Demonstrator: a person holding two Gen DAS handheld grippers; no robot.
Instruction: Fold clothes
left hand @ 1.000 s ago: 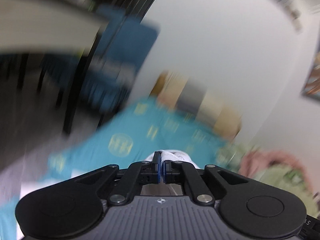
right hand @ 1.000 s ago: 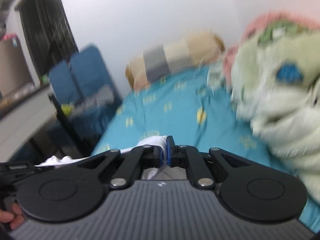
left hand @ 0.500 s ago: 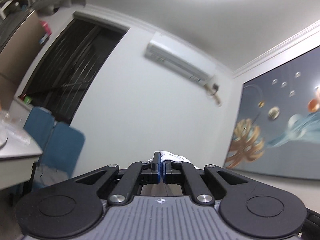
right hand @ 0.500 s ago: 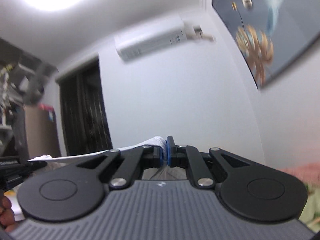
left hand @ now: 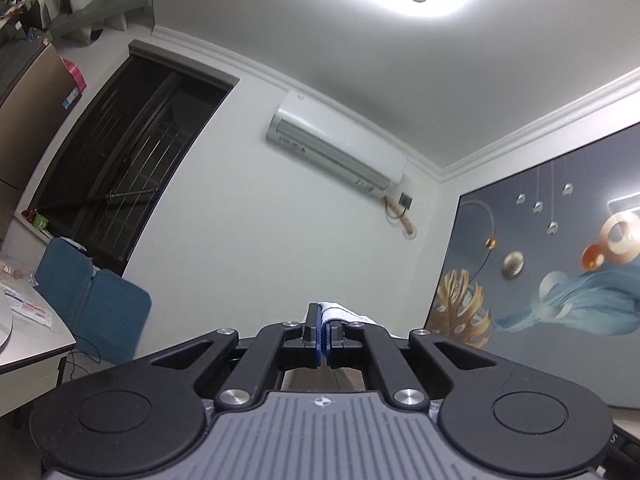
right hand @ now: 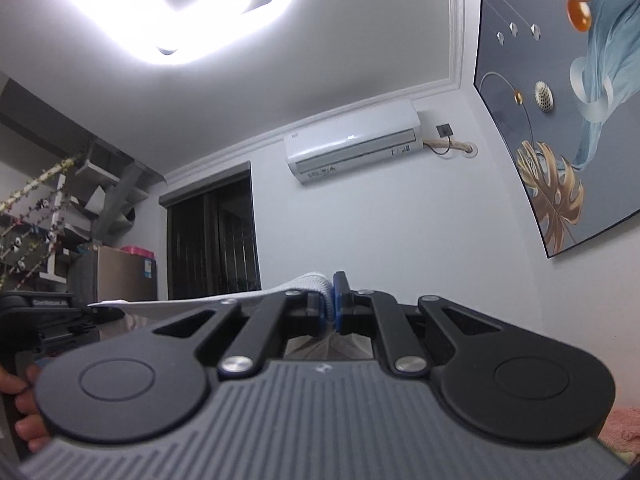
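No writing can be read with certainty: small dark marks are seen on the white wall-mounted air conditioner (left hand: 338, 148), and pale letters on the black body of the left gripper at the left edge of the right wrist view, but both are too small to be made out.

The left gripper (left hand: 323, 334) is pressed together on a white ribbed cloth garment (left hand: 340, 314), of which only a small fold is seen above the blue pads. The right gripper (right hand: 330, 307) is also closed, pinching the same garment, whose edge is stretched flat to the left toward the other gripper. Both are pointed upward at the wall.

A dark barred window (left hand: 120, 160), a blue padded folding chair (left hand: 92, 300), a grey desk (left hand: 28, 348), a large blue-and-gold wall painting (left hand: 560, 264) and a bright square ceiling lamp (right hand: 168, 8) are seen around.
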